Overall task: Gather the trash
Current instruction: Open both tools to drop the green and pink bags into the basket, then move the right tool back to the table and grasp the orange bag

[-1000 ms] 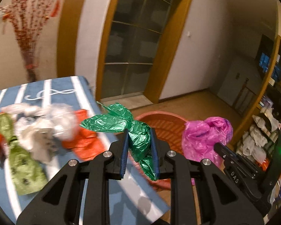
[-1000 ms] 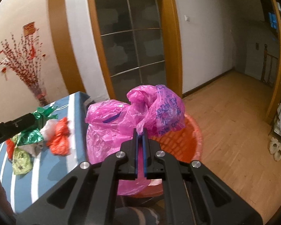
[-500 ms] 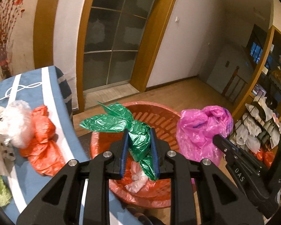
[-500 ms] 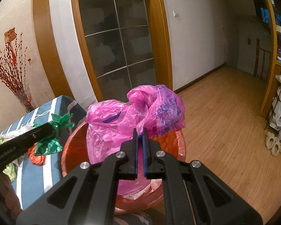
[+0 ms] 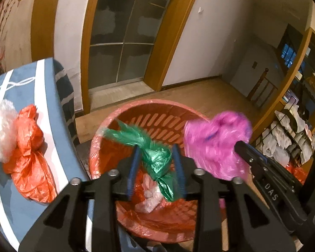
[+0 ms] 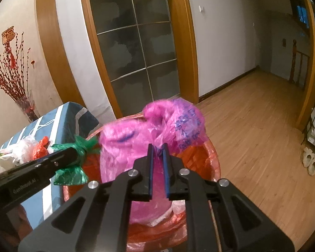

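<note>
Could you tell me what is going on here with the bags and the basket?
A person is clearing crumpled plastic bags off a blue striped table into an orange basket. The left gripper has a green bag between its jaws, which are opening. The right gripper is over the basket with a pink bag, its jaws opening too. An orange bag and a white bag lie on the table.

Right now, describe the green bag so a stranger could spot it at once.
Find the red slotted basket on the floor beside the blue striped table. Above its opening, between the left gripper's opening jaws, hangs the green bag, knotted and crinkled, unlike the bigger pink bag alongside.
</note>
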